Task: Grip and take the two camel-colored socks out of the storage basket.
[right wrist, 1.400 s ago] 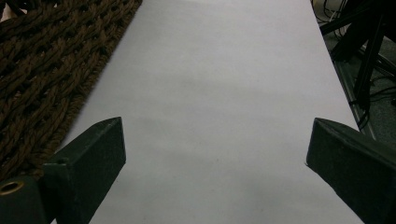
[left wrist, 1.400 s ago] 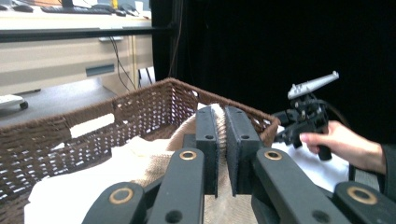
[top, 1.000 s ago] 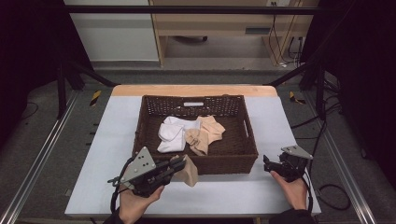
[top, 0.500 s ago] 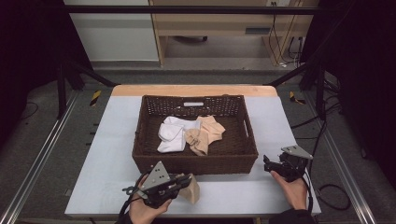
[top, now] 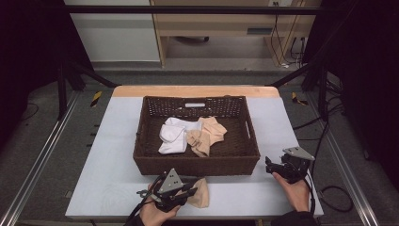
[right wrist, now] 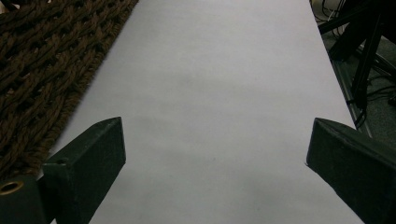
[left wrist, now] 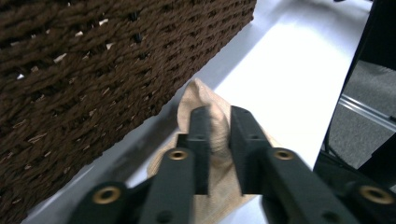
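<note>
Nearest the person, at the front edge of the white table (top: 117,141), the left gripper (top: 190,194) rests low over a limp beige cloth sock (top: 200,193). In the left gripper view its two black jaws stand a narrow gap apart, having just been opening; the beige sock (left wrist: 210,135) lies between and under them, with a ridge of fabric rising in the gap. The pads no longer appear to press it, so the grip is judged released. The sock lies on the tabletop just outside the front wall of the dark brown woven wicker basket (top: 197,165), near to it.

To the right, well apart from the sock, the right gripper (top: 269,165) hangs in the person's other hand beside the basket's front right corner. Its jaws are spread wide with only bare table between them, as the right gripper view shows.

Farther off, inside the basket, a crumpled white sock (top: 171,134) and a bunch of beige socks (top: 204,136) lie touching on the basket floor.

Judged progress: one sock is out and set down on the table; several remain in the basket. The work appears to be at an early stage, with most removal still ahead.
</note>
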